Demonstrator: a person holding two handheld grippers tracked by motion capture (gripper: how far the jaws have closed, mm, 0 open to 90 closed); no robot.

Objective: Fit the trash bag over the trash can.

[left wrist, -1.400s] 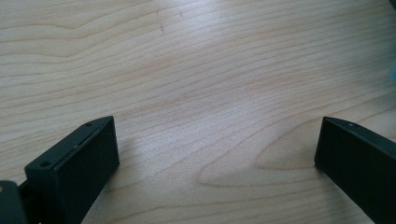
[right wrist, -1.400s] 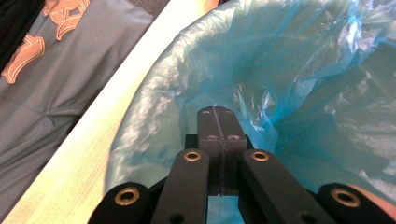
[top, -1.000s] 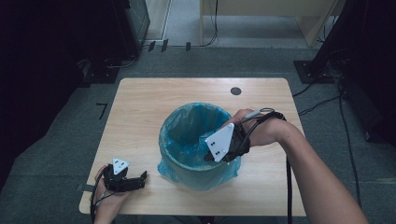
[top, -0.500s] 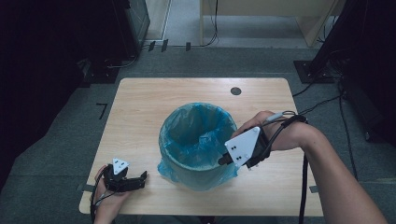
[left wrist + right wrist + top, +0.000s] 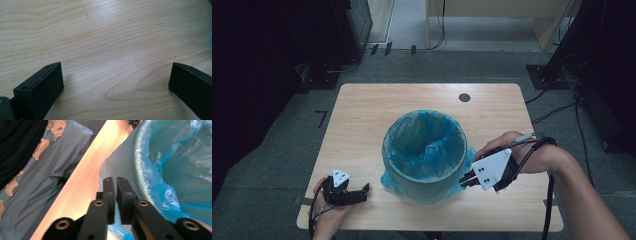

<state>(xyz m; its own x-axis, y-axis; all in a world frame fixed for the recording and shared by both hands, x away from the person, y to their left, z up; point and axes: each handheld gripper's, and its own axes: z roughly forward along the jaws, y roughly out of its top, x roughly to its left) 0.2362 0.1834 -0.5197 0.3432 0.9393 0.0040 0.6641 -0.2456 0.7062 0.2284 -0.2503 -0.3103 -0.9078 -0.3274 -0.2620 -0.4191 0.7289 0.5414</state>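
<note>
In the middle of the high view the bin [image 5: 424, 157] stands on the wooden table [image 5: 362, 115], and the blue liner [image 5: 427, 137] already sits inside it, with its top folded over the rim all the way round. So the fitting of the bag looks largely done, as far as these pictures tell.

To the right of the bin, in the lower right of that view, your right gripper [image 5: 466, 179] points at the bin's side. In the right gripper view its jaws stand nearly together with only a thin slit between them; they have just parted a little and nothing is between them. The bin wall and liner rise just ahead and to the right.

In the lower left of the high view your left gripper [image 5: 362, 191] rests low at the table's near edge, well apart from the bin. The left gripper view shows its jaws spread wide over bare wood, grasping nothing.

What seems left: a loose skirt of liner bunches at the bin's base on its lower left and right sides. You may want to tuck or smooth that.
</note>
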